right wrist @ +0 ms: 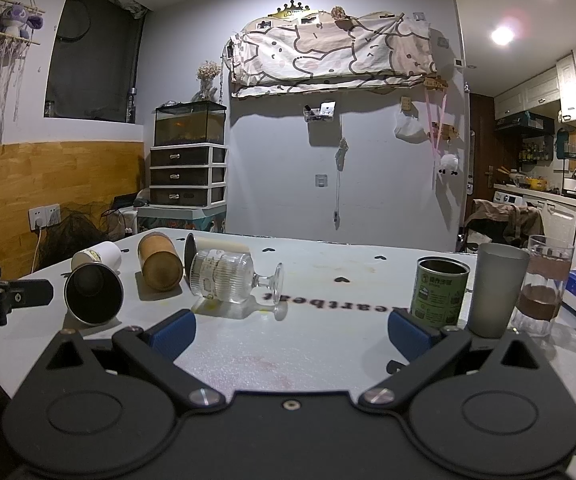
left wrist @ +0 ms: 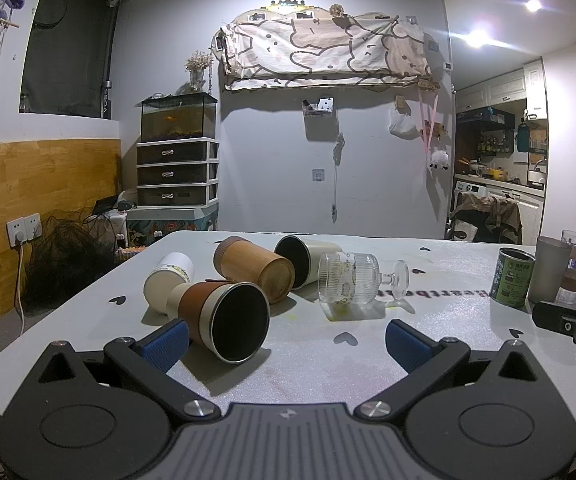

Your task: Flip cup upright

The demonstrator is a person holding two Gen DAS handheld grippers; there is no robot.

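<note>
Both the left gripper [left wrist: 286,338] and right gripper [right wrist: 291,330] fingers spread wide, empty, above the table [right wrist: 327,344].

Left gripper [left wrist: 287,338] hovers low over the tabletop's near edge, its blue-padded jaws spread wide, gripping nothing. Right gripper [right wrist: 291,330] is level beside it, jaws equally wide apart, also holding nothing.

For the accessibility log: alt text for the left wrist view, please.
Open left gripper hovers low over a white table, empty, facing five tipped-over cups; nearest is a brown-sleeved steel cup, beside a ribbed stemmed glass. Upright green tin stands far right.
</note>
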